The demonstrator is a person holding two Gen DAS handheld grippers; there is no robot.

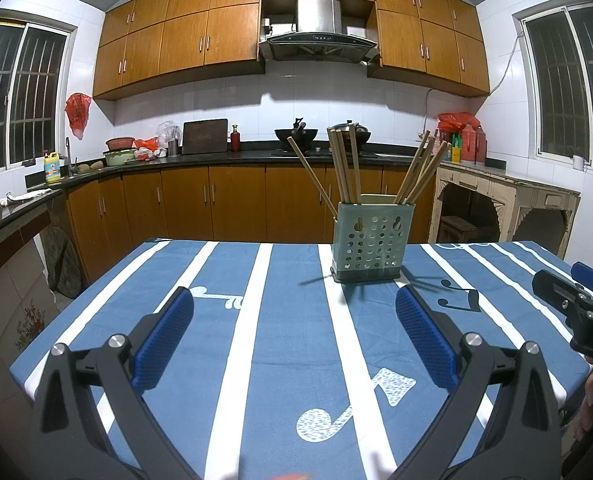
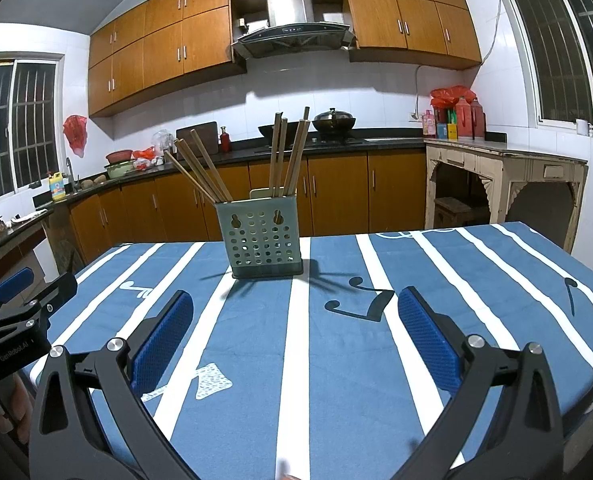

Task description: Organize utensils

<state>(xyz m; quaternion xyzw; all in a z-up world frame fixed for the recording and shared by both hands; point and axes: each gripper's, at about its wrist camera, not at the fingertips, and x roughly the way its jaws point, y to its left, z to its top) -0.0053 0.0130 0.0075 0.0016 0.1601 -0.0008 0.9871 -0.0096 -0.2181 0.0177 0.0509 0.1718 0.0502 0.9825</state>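
Left hand-held gripper wide, empty; right hand-held gripper likewise (chopsticks upright in holder).

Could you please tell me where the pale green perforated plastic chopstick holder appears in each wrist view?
Left wrist: pale green perforated plastic chopstick holder right of centre, on the tablecloth's far edge.
Right wrist: holder left of centre.
Shared landmark: steel range hood.
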